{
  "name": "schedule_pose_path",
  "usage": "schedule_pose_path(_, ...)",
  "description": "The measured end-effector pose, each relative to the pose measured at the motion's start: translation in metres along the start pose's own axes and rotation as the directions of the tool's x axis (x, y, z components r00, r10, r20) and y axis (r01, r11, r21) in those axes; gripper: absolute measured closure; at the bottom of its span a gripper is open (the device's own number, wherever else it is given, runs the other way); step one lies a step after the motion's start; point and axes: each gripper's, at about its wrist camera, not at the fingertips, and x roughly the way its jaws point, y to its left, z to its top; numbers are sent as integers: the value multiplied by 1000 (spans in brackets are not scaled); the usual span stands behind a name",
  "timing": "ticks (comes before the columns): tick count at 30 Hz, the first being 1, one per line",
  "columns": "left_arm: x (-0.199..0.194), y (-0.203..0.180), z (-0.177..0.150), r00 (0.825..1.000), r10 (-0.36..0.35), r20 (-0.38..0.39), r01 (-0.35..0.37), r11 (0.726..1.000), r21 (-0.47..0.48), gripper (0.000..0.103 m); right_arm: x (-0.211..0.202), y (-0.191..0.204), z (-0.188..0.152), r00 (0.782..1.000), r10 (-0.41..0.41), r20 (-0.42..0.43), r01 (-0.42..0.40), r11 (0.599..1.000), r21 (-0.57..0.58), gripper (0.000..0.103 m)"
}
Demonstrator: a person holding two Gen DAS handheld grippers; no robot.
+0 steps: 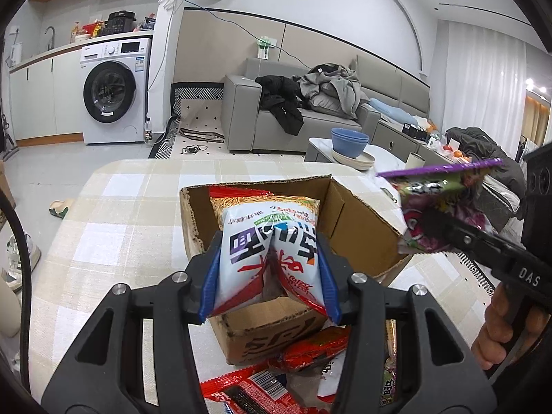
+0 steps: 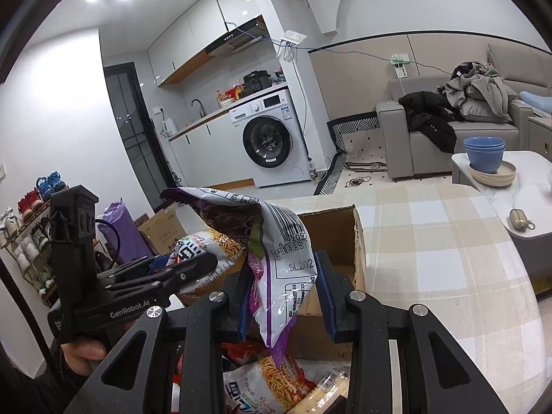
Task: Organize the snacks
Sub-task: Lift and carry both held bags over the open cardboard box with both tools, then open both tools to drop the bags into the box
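the left claw [image 1: 270, 269] pinches a white snack bag [image 1: 269, 241] over the cardboard box [image 1: 358, 220]. the right claw [image 2: 286, 296] pinches a purple snack bag [image 2: 276, 241]. blue bowls [image 1: 349, 139] sit upper right.

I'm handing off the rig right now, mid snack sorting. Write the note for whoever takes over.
Left gripper: shut on a white and red snack bag, held over the open cardboard box.
Right gripper: shut on a purple snack bag, held up beside the box on its right side.
Box: on the checked tablecloth; at least one orange noodle-snack bag is already inside.
Left to do: drop both held bags into the box, then clear the loose packets lying on the table in front of it, red ones among them.
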Motion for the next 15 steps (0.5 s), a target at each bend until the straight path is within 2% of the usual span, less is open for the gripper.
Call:
schedule_pose_path(9, 26, -7, -12, 999, 19, -40, -17, 999, 49, 57, 36, -8, -9, 994, -23, -107, 25, 1000, 13, 71)
schedule_pose_path(15, 47, -8, -11, 998, 36, -52, -32, 997, 74, 57, 42, -11, -11, 990, -23, -139, 26, 999, 18, 71)
